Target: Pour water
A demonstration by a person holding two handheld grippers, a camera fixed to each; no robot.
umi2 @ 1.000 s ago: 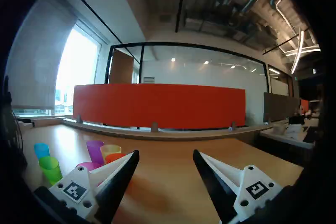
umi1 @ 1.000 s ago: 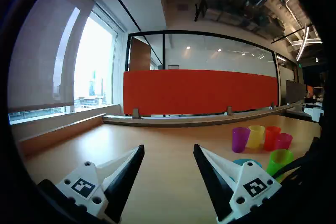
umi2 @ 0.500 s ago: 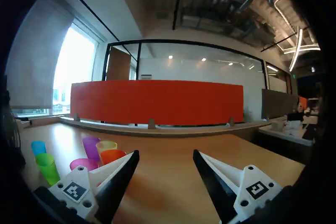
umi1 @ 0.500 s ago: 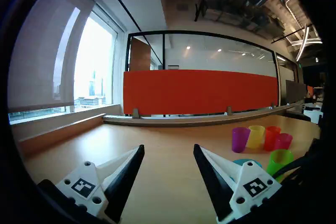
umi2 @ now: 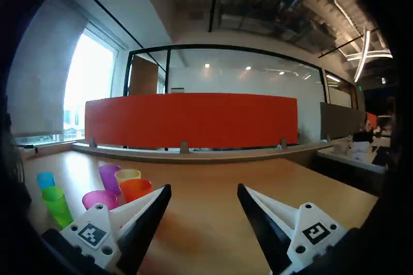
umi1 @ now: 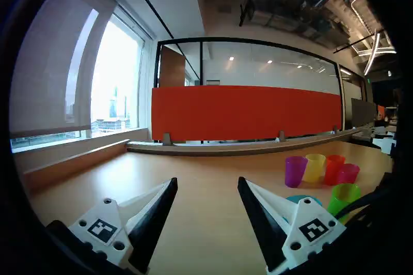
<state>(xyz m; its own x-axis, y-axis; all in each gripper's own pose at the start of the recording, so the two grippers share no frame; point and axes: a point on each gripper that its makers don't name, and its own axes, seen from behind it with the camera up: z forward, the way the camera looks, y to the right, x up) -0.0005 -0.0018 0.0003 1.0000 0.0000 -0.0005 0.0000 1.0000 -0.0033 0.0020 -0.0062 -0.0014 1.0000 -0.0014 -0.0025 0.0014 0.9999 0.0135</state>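
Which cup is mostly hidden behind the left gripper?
The blue cup: just its rim peeks above the left gripper, while the other cups show their sides.

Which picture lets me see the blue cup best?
The right gripper view. There the blue cup stands in the open, with just its lower part behind the green cup. In the left gripper view one of the fingers covers most of the blue cup, so just a bit of its rim peeks out.

Right gripper (umi2: 203, 188) risen slightly; orange cup (umi2: 136, 189), pink cup (umi2: 99, 199) now more exposed beside it.
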